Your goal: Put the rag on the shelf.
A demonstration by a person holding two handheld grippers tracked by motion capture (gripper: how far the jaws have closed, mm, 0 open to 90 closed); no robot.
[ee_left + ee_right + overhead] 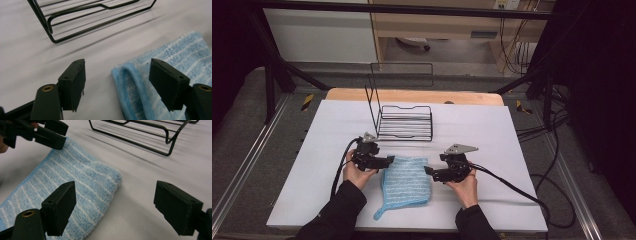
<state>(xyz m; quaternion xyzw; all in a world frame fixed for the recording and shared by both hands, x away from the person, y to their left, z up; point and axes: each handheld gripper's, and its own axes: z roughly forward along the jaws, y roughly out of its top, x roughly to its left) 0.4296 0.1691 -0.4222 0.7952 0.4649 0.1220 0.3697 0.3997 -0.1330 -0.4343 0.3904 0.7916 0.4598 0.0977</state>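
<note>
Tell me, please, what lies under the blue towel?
The towel lies folded on the white table cover. Only that cover shows around it; whatever lies beneath or inside the fold is hidden.

The light-blue terry towel with thin white stripes (406, 181) lies folded flat on the white table in front of me, roughly rectangular, one narrow corner trailing off toward my near left. Its top-left folded edge (130, 75) sits doubled over, thick and rounded, while the top-right corner (112, 176) lies plump and soft.

High view is looking down from above; both gripper views are sitting low and close, sharing the blue towel (160, 75) and wire rack (140, 132) ahead.
</note>
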